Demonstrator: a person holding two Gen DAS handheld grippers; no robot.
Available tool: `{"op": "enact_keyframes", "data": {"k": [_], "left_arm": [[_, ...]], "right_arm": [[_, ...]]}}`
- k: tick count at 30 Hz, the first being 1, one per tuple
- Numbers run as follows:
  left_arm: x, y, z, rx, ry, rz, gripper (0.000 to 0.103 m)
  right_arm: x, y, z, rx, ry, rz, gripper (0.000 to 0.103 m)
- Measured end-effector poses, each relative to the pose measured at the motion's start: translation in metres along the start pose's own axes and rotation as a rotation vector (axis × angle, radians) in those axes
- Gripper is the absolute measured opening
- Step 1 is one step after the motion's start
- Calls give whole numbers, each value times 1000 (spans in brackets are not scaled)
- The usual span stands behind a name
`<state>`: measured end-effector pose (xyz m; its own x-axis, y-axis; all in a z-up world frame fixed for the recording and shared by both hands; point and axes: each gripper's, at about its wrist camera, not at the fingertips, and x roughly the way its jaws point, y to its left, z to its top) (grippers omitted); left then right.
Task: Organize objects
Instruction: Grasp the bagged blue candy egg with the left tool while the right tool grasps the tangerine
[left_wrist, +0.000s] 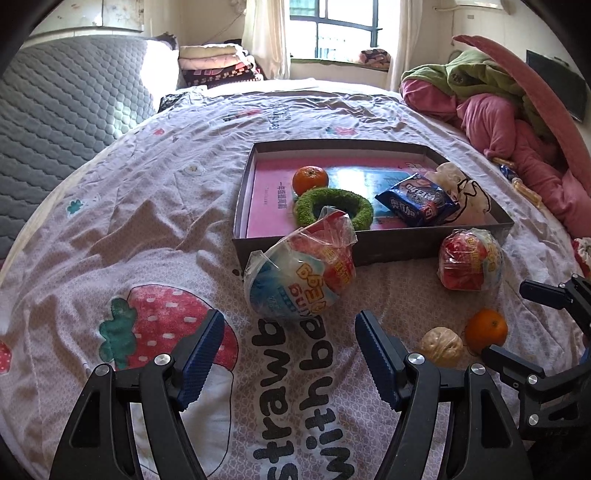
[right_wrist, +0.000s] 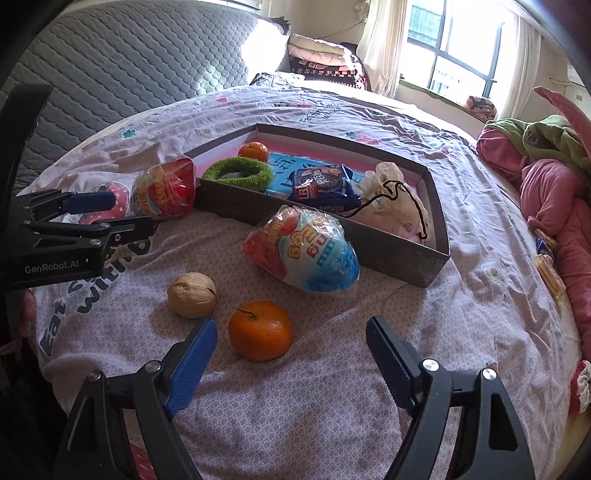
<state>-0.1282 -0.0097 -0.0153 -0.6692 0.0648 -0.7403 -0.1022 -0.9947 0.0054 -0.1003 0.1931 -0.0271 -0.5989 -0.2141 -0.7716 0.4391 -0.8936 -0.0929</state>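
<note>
On the strawberry-print bedsheet, my left gripper (left_wrist: 290, 316) stands open just short of a wrapped egg-shaped toy (left_wrist: 299, 273) (right_wrist: 166, 192). A second wrapped egg (left_wrist: 469, 260) (right_wrist: 306, 251) leans by the shallow brown box (left_wrist: 369, 253) (right_wrist: 406, 258). My right gripper (right_wrist: 291, 325) is open, with a loose orange (right_wrist: 260, 330) (left_wrist: 485, 330) just ahead between its fingers and a walnut (right_wrist: 192, 295) (left_wrist: 441, 345) to the left. The box holds another orange (left_wrist: 310, 180), a green fuzzy ring (left_wrist: 334, 210), a blue snack pack (left_wrist: 417, 199) and a white drawstring pouch (left_wrist: 465, 195).
Pink and green clothes (left_wrist: 498, 110) are piled along the bed's right side, with small snack packets (right_wrist: 550, 273) beside them. A grey quilted mattress (left_wrist: 66, 99) stands on the left. Folded blankets (left_wrist: 218, 62) sit at the back under the window.
</note>
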Motion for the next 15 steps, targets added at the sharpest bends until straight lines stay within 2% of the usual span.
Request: {"op": "enact_keyframes", "data": {"k": [15], "left_arm": [[17,2,15,-15,17,9,75]], "right_arm": [[10,1,-2,4,33,4,82]]}}
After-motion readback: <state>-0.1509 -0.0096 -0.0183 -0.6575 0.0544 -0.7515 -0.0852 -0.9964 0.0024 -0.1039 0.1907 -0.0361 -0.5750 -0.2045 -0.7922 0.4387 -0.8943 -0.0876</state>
